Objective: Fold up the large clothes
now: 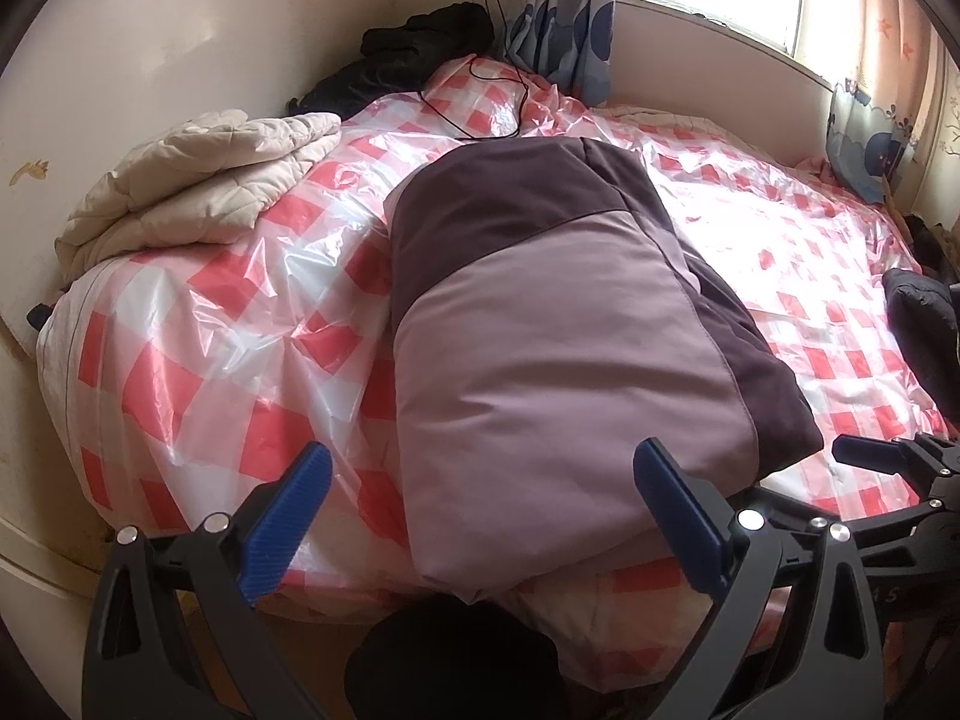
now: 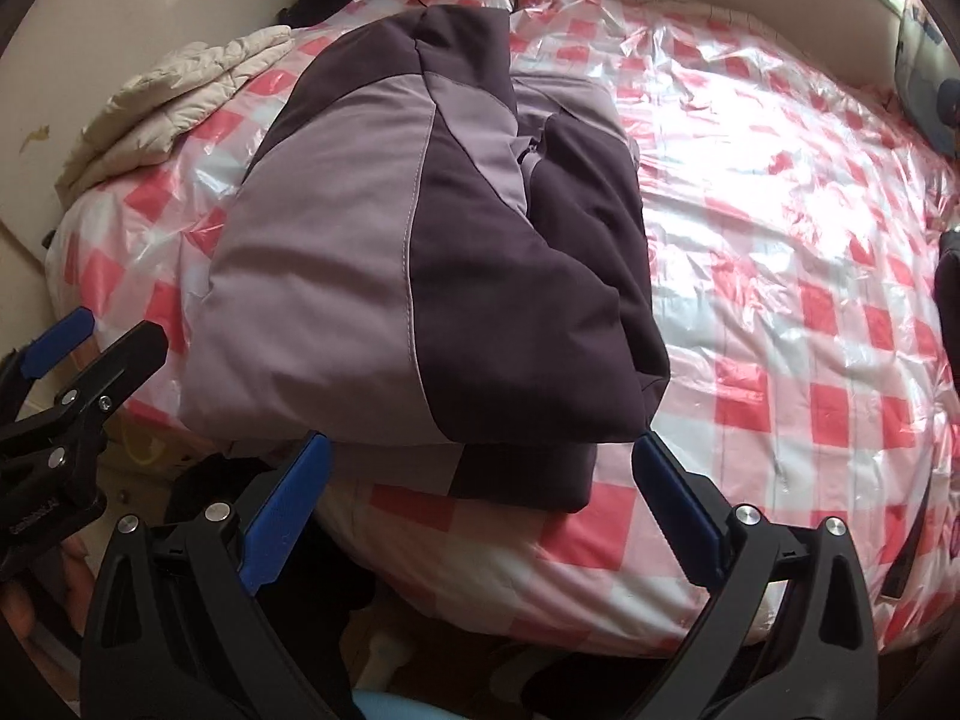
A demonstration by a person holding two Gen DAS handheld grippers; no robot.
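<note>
- Both claws gape wide and hold nothing: my left claw [image 1: 483,510] and right claw [image 2: 480,507] hover at the near bed edge.
- The jacket [image 2: 420,240] lies just ahead of both, folded lengthwise into a long bundle on the checked sheet [image 2: 810,300].
- Judging the next fold: I'd pinch the near hem at both corners, through every layer, then lift evenly and carry it away from the claws.
- The slick plastic could let the bundle slide; I'd move slowly.

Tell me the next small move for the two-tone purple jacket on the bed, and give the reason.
Probably bring both open grippers down to the near hem of the two-tone purple padded jacket and fold it away. It lies already narrowed lengthwise on the red-checked plastic sheet, and the left gripper and right gripper hold nothing.
</note>
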